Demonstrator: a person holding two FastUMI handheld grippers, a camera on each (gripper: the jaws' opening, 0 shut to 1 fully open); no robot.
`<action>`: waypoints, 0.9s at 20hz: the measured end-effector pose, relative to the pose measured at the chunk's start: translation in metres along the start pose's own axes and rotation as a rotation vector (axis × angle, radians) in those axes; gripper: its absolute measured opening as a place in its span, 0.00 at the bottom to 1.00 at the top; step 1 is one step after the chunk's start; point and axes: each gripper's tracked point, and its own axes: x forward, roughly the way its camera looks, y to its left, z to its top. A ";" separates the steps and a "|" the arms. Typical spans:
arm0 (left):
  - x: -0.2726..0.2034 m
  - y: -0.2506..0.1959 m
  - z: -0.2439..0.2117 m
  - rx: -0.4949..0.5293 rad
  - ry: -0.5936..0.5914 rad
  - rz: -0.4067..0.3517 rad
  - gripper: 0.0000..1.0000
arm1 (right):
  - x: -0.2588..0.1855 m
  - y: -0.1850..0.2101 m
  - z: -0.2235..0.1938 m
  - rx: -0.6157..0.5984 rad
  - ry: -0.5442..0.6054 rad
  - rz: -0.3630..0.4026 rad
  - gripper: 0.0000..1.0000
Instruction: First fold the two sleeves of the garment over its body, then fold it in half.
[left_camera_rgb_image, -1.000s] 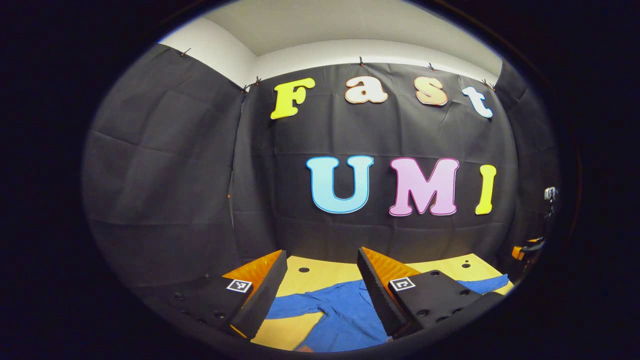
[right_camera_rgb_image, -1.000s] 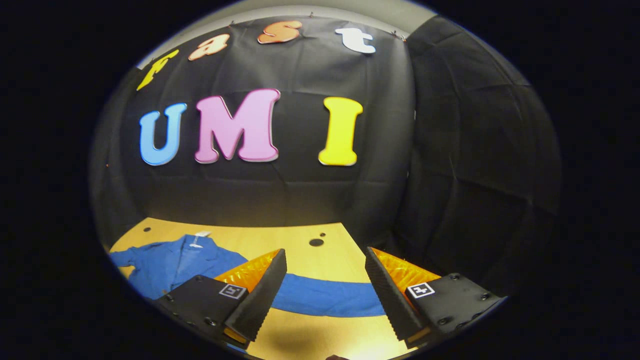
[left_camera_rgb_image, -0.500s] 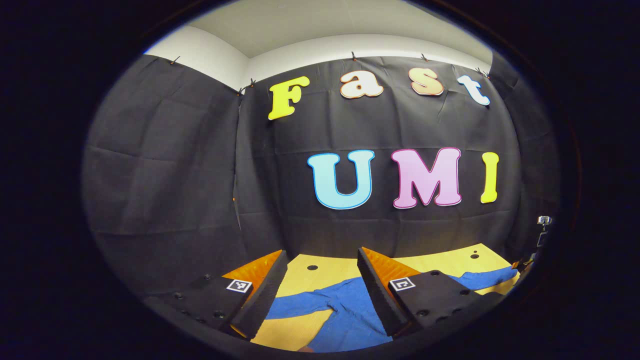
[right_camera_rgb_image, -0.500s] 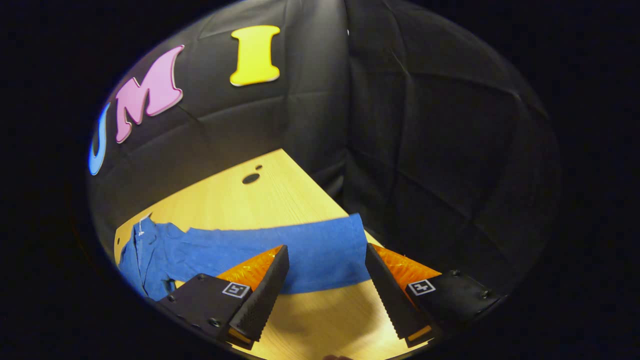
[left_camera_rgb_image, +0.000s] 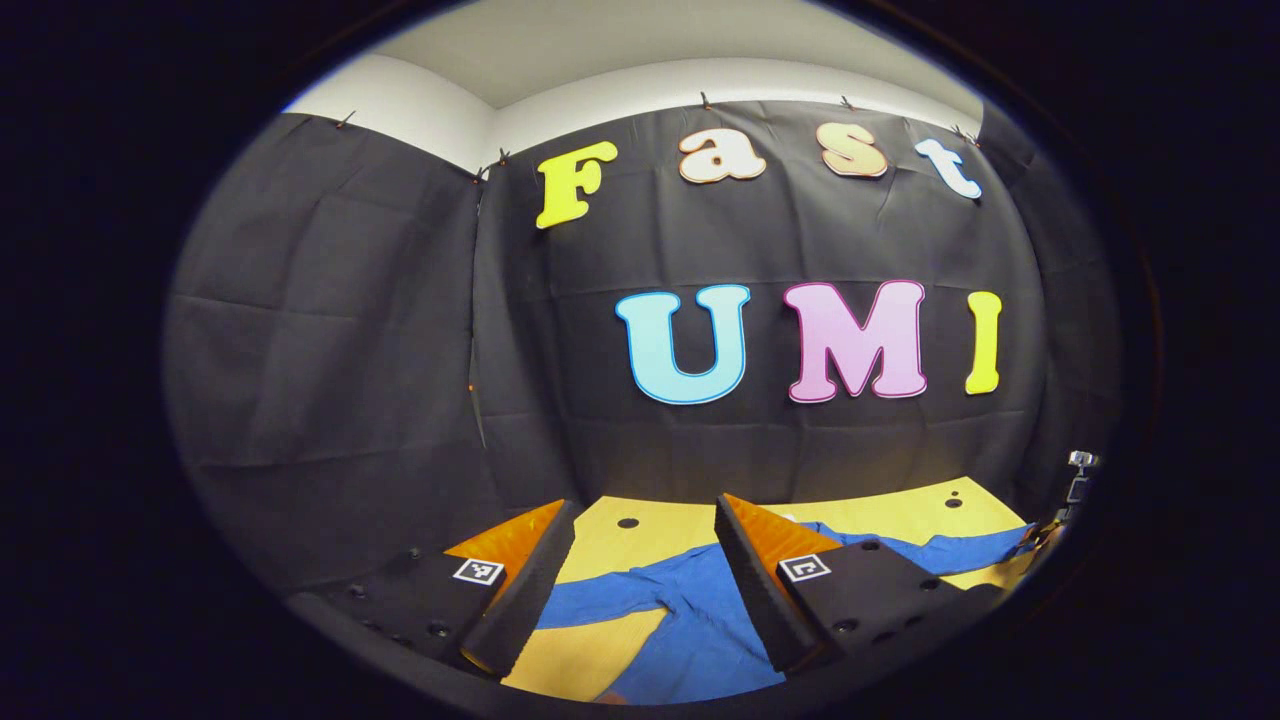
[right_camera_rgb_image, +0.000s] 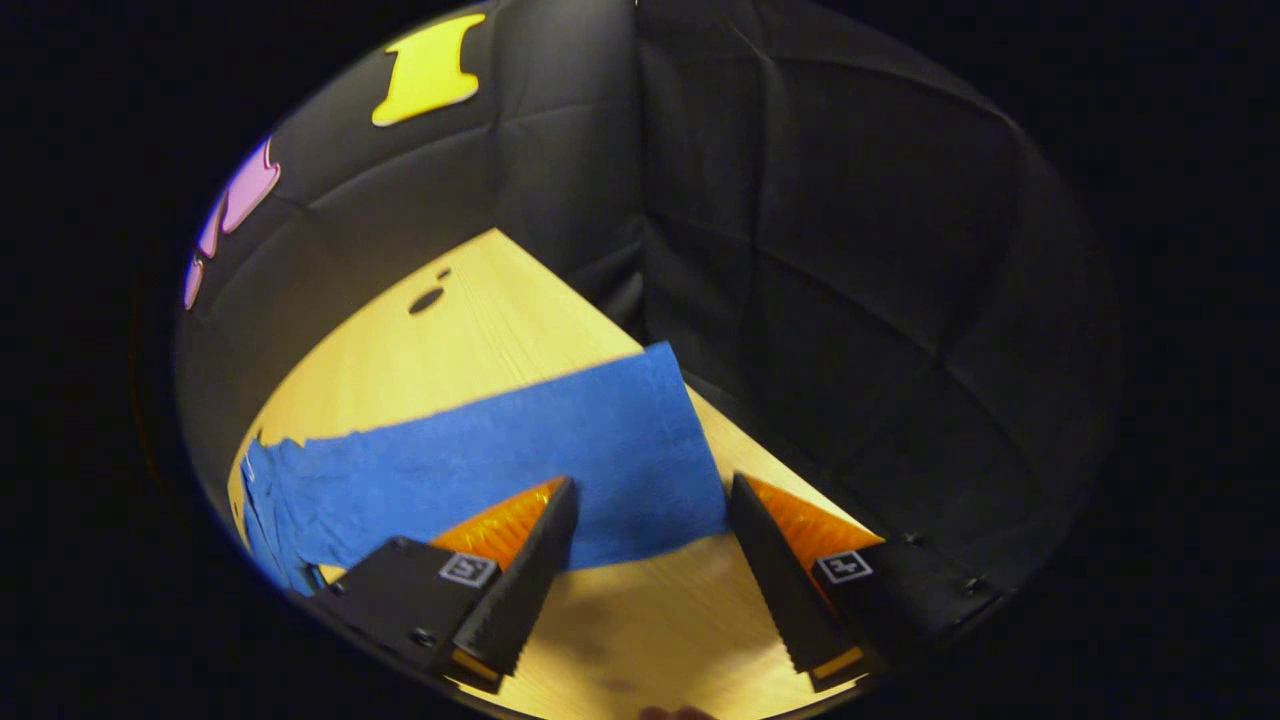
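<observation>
Blue cloth garment (left_camera_rgb_image: 690, 625) flat on yellow wooden worktop (right_camera_rgb_image: 480, 330), sleeves unfolded. Right sleeve (right_camera_rgb_image: 560, 450) lying lengthwise toward worktop's right edge, cuff just ahead of right hand-held gripper (right_camera_rgb_image: 645, 575), fingers apart, empty. Left hand-held gripper (left_camera_rgb_image: 640, 590) likewise apart, above left sleeve.

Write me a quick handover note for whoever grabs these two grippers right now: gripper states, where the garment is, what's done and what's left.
Left gripper: open, holding nothing, above the blue garment near where one sleeve meets the body.
Right gripper: open, holding nothing, its fingers either side of the cuff end of the other sleeve; whether they touch the cloth cannot be told.
Garment: spread on the wooden table, both sleeves stretched outward.
Done: nothing folded yet.
Left: grip the cuff and fold that sleeve over the body, fold the second sleeve likewise, then fold the garment in half.
</observation>
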 end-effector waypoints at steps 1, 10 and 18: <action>0.001 -0.002 0.000 0.000 0.000 -0.003 0.82 | -0.004 -0.004 -0.006 -0.017 0.020 -0.009 0.95; 0.022 -0.016 -0.005 -0.006 0.009 -0.061 0.82 | -0.009 -0.001 -0.007 0.006 0.081 0.012 0.00; 0.041 -0.025 0.009 -0.018 -0.022 -0.131 0.82 | -0.041 0.034 0.011 -0.068 -0.004 0.095 0.02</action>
